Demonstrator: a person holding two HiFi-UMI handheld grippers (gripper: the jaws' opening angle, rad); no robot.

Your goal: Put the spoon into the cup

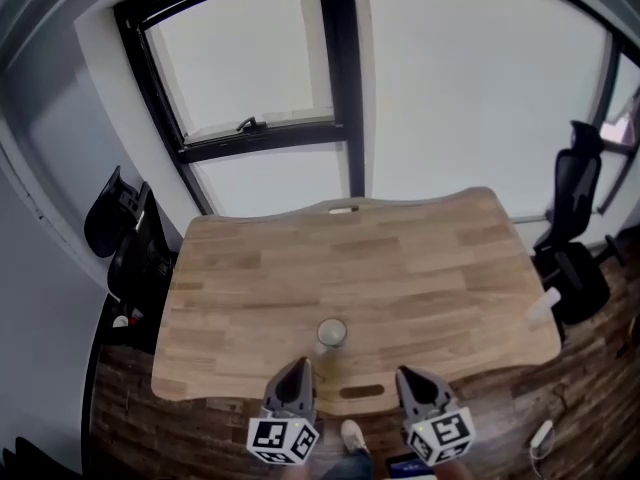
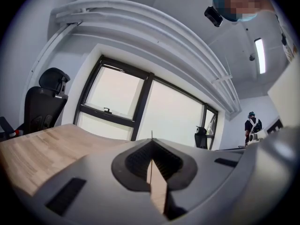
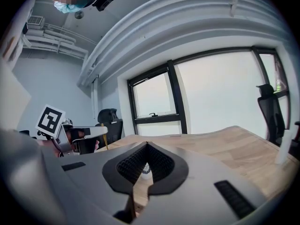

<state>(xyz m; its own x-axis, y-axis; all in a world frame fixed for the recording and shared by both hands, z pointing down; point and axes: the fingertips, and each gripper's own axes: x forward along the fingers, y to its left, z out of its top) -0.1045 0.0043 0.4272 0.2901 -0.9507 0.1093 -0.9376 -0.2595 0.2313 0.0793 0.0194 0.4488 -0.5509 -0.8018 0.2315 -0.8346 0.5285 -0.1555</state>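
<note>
Checking progress: the cup (image 1: 331, 333) stands upright on the table (image 1: 420, 258) near its front edge, just ahead of and between both grippers. It looks small and round, with a pale top. I find no spoon lying on the wood and none showing above the rim, so I cannot confirm insertion. The left gripper (image 1: 298, 368) has its jaws together; a thin sliver at their tips may be the spoon. The right gripper (image 1: 409, 374) is likewise closed and empty.

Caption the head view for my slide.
From above: left gripper and right gripper poised over the near edge of a wooden desk, a cup standing just beyond them.
</note>
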